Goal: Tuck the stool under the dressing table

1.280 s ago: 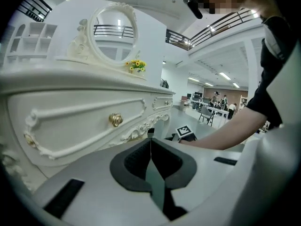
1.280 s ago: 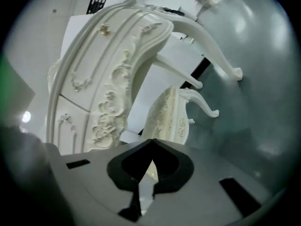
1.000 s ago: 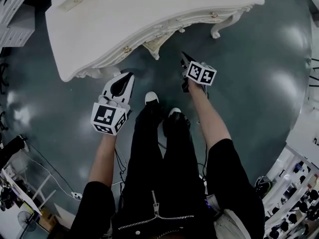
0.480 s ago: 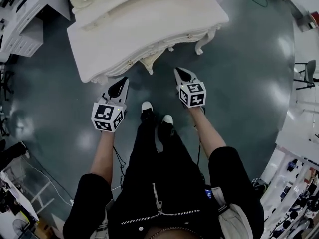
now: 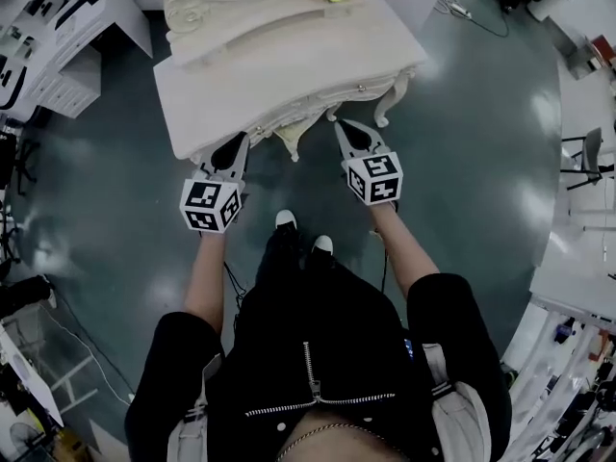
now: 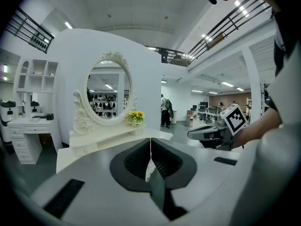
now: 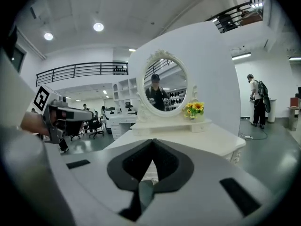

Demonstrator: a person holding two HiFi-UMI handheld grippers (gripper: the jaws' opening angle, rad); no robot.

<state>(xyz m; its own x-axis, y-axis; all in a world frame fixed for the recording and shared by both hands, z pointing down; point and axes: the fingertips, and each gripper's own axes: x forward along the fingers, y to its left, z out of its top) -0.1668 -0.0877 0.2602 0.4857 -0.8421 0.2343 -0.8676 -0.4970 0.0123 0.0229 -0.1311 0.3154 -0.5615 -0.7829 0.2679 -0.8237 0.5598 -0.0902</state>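
Big open-plan office hall: mezzanine railing (image 7: 80,70), office chairs (image 7: 95,125), white desk (image 6: 26,124), polished grey floor (image 5: 481,162)

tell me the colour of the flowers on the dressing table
Yellow, with green leaves. The flowers show best in the right gripper view.
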